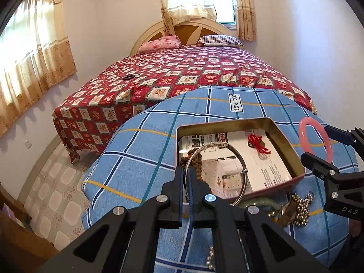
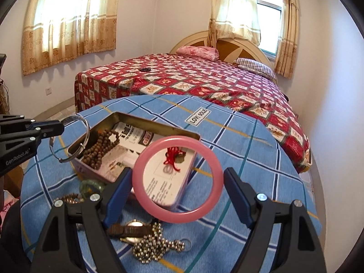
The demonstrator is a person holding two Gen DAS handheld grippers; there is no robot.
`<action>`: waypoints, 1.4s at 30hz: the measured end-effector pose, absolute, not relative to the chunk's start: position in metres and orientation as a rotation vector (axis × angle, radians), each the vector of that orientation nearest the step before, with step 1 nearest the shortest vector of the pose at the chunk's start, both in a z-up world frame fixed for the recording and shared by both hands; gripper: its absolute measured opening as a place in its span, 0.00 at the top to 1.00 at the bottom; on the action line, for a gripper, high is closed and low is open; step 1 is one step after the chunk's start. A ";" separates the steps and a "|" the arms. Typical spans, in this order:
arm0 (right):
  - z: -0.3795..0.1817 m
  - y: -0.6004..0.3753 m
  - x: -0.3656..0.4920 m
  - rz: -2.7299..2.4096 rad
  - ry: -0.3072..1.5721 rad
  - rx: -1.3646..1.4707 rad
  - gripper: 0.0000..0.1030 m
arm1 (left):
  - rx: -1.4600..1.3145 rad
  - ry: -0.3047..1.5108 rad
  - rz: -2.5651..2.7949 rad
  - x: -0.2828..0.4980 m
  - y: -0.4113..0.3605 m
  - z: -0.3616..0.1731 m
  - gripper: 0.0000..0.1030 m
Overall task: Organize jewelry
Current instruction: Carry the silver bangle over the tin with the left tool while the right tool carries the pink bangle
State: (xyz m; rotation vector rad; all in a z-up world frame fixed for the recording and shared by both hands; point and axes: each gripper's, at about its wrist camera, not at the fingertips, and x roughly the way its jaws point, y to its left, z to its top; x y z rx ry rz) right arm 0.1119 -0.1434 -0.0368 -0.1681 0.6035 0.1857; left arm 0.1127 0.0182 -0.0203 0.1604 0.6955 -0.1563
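Observation:
An open tin box [image 1: 293, 157] [image 2: 136, 117], lined with printed paper, sits on the blue checked table. In it lie a brown bead string [image 2: 100, 146] and a red cord [image 1: 258, 144] [image 2: 174, 157]. My left gripper [image 1: 187, 177] [image 2: 61, 126] is shut on a silver bangle [image 1: 236, 157] [image 2: 75, 136], held over the box's near left corner. My right gripper [image 2: 177, 182] [image 1: 318, 141] is open; a pink bangle [image 2: 178, 179] [image 1: 316, 140] is between its fingers, touching the left finger [image 2: 118, 188], above the box's near edge.
On the cloth in front of the box lie a silver ball chain [image 2: 152, 245] [image 1: 300, 207], a wristwatch [image 2: 132, 228], a green bangle [image 2: 91, 186] and another bead bracelet [image 2: 70, 198]. A bed with a red patterned cover [image 1: 182, 75] stands behind the table; a dark bracelet [image 2: 144, 69] lies on it.

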 end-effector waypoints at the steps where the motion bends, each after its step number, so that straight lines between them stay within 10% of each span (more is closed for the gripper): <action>1: -0.036 -0.142 0.114 0.187 0.603 -0.168 0.20 | 0.162 0.694 -0.157 0.114 0.018 -0.020 0.97; 42: -0.044 -0.121 0.172 0.203 0.644 -0.218 0.20 | 0.185 0.747 -0.130 0.182 0.012 -0.039 0.97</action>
